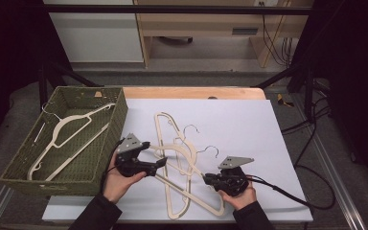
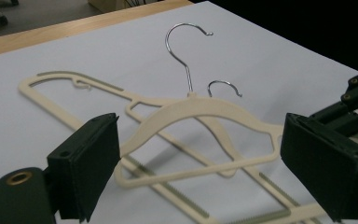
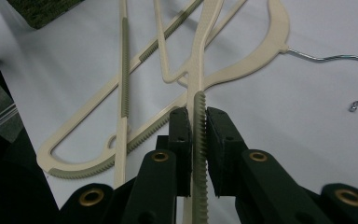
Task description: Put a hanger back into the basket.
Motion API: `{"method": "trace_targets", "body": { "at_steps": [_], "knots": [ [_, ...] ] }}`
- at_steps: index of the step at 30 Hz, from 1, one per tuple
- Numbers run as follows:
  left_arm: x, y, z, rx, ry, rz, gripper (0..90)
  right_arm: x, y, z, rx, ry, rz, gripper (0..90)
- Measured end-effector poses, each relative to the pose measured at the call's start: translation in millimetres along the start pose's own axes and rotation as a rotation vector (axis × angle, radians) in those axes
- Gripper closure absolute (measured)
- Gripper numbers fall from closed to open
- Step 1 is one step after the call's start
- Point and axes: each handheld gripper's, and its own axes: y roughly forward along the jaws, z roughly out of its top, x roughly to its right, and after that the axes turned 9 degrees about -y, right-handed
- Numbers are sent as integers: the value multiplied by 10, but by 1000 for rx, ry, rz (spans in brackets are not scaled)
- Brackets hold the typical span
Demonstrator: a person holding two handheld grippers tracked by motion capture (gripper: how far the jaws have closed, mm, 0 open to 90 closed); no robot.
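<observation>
Three cream plastic hangers (image 1: 181,154) with wire hooks lie crossed on the white sheet (image 1: 239,124). My right gripper (image 1: 205,178) is at the pile's near right side, shut on one hanger's ribbed bar (image 3: 199,122), which runs straight between its pads (image 3: 180,126). My left gripper (image 1: 162,163) is at the pile's left side, just off the basket, with its jaws wide apart. In the left gripper view the top hanger (image 2: 200,108) lies ahead of the open left gripper (image 2: 204,142), not touched by either pad. The right gripper (image 2: 357,103) shows at that view's right edge.
A green woven basket (image 1: 116,125) stands at the left of the table with one more cream hanger (image 1: 60,139) lying inside. Wooden table edge (image 1: 191,92) runs behind the sheet. Cables (image 1: 311,191) trail off to the right.
</observation>
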Motion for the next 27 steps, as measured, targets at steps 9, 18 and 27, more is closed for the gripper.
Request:
{"method": "trace_targets", "body": {
  "at_steps": [9, 18, 27],
  "knots": [
    [-21, 556, 200, -73, -22, -8, 291, -28, -5, -13, 2, -11, -3, 812],
    [-31, 847, 204, -113, -33, -1, 516, -44, -7, -16, -1, -18, -5, 812],
    [13, 979, 213, -132, -9, 8, 805, -55, -5, -21, -2, -19, 3, 811]
  ]
}}
